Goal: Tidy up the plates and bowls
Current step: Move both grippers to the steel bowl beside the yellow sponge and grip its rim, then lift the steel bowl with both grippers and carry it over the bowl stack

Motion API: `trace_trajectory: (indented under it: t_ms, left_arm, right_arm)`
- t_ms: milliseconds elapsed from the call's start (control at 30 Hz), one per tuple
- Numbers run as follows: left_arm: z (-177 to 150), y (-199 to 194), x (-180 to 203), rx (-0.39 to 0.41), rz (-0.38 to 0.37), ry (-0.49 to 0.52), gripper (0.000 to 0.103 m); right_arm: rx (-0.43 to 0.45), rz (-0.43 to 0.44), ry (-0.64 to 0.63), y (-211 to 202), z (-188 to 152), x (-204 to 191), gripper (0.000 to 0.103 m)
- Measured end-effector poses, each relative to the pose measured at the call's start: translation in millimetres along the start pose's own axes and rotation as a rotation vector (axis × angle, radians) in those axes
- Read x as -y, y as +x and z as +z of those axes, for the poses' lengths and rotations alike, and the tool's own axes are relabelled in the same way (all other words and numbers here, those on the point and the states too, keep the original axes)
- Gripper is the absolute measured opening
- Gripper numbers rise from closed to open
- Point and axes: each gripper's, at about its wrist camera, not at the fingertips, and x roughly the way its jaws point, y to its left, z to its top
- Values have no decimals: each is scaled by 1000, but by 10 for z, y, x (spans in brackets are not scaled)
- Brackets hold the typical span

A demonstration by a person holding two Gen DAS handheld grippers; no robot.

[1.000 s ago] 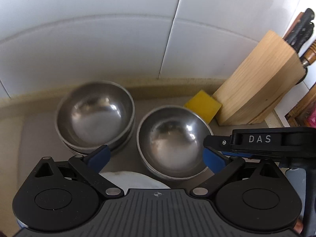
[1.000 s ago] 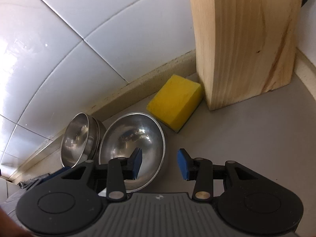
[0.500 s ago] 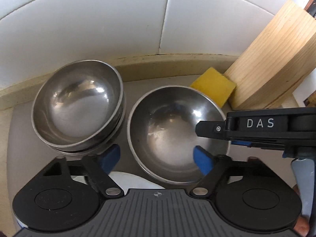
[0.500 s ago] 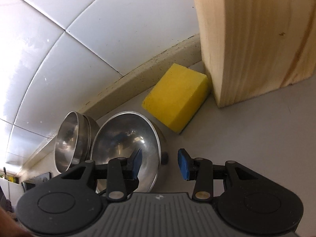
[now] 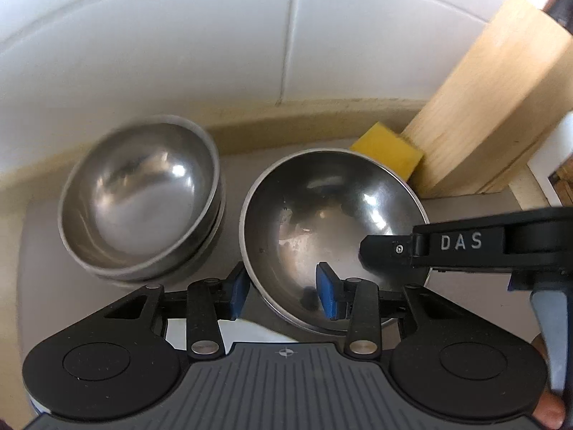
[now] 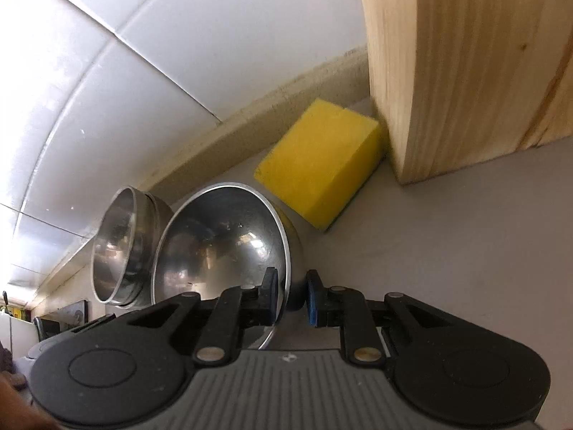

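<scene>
- We are holding the left gripper (image 5: 283, 294) over the near rim of the bowl (image 5: 322, 222), one blue pad outside the wall and one inside; its jaws have just been closing, and they are narrowed around the rim, though we cannot tell whether the pads are pressing on it.
- We are pinching the same bowl's rim with the right gripper (image 6: 290, 295), one pad inside and the other against the outer wall; its jaws have just been closing onto that rim.
- From the left gripper, the right gripper is reaching in from the right, its black finger lying over the bowl's right edge.
- Ahead and to the left of the left gripper, a stack of bowls (image 5: 139, 197) is sitting just beside the held bowl.
- Beyond the bowl, ahead and right of the left gripper, a sponge (image 5: 388, 150) is lying against a knife block (image 5: 483, 107).
- Under the left gripper, a white plate (image 5: 250, 331) is partly showing.
- Behind everything, white tiles (image 5: 179, 53) are filling the background.
</scene>
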Motion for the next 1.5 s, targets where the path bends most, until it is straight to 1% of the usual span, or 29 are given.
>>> trace_trajectory:
  t_ms: [67,167,333,433,600,800,933,1033,1133,1300,1400,1500]
  left_arm:
    - [14,-102,53,26,-3,20,46]
    - [34,-259,72,57,-19,23,46]
    - [55,-507,87,115,-6,43,49]
    - [53,-640,24,138,-1,33,49]
    - [75,-788,-91,175,19,16,49]
    - [73,-1036,-331,223,55,-17,50]
    - [116,-1123,-517,242,90,-39,51]
    - [133,-1128,-642,254,112,-50,56]
    - [141,-1090,-723,254,128,-58,56]
    - [157,-1026,-827,251,128,-79,56]
    - [128,-1017,-843,254,139,-76,56]
    - [121,-991,-838,249,134,-82,56]
  right_arm:
    - [24,1,-4,-62,19,-77,2]
    - [64,3,-9,-239,40,-133,2]
    - [113,7,-38,-503,56,-278,2]
    - [128,9,-57,-597,34,-379,2]
    - [137,16,-90,-643,-32,-608,2]
    - [146,43,-143,-747,-26,-873,3]
    - [128,65,-166,-632,12,-1100,3]
    - [122,76,-184,-539,26,-1256,3]
    - [117,81,-204,-444,52,-1382,3]
    - [101,83,-212,-322,63,-1462,3]
    - [100,79,-226,-292,55,-1500,3]
    - [95,76,-224,-246,60,-1509,3]
